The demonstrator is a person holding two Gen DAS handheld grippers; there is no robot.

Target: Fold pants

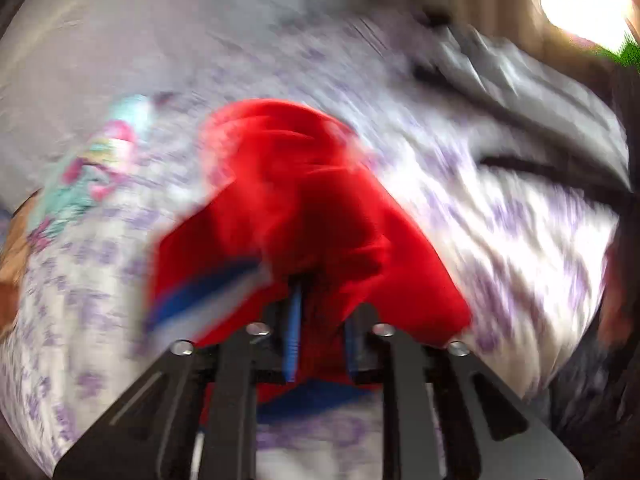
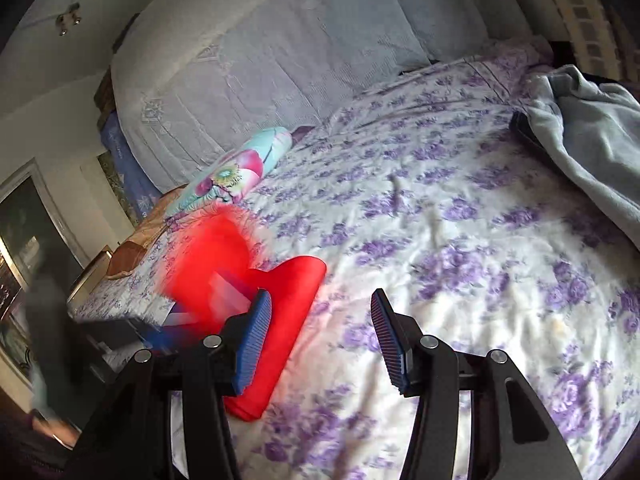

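The red pants [image 1: 296, 184], with a blue and white stripe, are bunched up over the floral bed sheet [image 1: 500, 240]. In the left wrist view, which is blurred, my left gripper [image 1: 322, 316] is shut on a fold of the red cloth, which sits between its blue pads [image 1: 292, 336]. In the right wrist view part of the pants [image 2: 292, 296] lies flat on the sheet and part is lifted and blurred at the left. My right gripper [image 2: 320, 300] is open over the sheet beside the flat part, with nothing between its fingers.
A light blue blanket [image 2: 592, 140] is heaped at the bed's right side. A rolled floral pillow [image 2: 240, 168] lies at the far left, against a large white quilted mattress [image 2: 260, 60]. The bed's left edge drops to furniture and a dark doorway [image 2: 36, 216].
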